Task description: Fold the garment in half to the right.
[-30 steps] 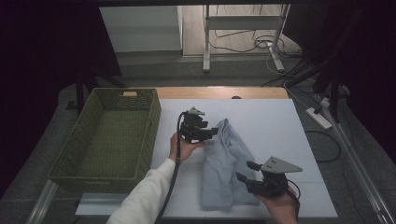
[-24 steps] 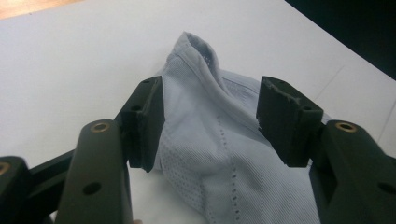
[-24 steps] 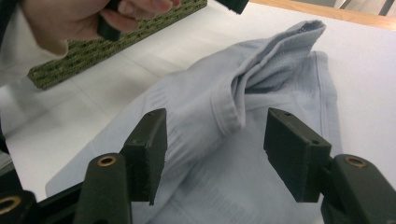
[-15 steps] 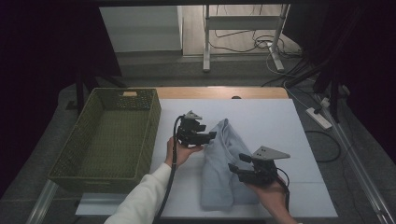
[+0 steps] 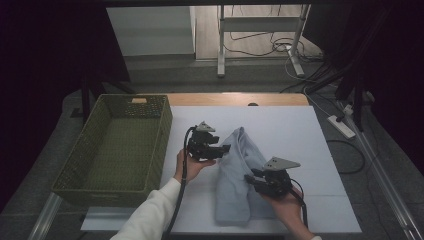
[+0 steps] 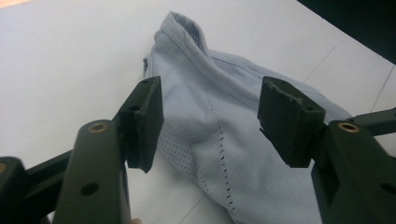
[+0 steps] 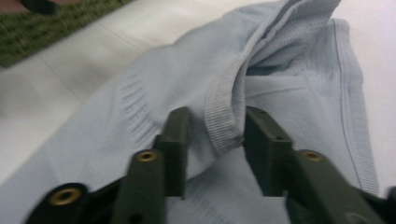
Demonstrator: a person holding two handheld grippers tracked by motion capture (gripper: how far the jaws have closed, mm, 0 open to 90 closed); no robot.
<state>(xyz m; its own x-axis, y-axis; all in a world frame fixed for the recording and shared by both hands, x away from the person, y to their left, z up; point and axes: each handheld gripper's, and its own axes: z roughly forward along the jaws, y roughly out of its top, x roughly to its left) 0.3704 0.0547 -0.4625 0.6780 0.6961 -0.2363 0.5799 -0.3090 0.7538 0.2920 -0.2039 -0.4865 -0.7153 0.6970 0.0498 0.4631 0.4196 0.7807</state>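
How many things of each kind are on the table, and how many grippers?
Light blue garment: 1
Green woven basket: 1
Grippers: 2, the left gripper and the right gripper
Total: 4

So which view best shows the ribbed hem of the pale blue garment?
The right gripper view: the ribbed hem stands close up between the right tongs, which have just been closing. The left gripper view shows the pale blue garment and its seams; the high view shows it whole but small.
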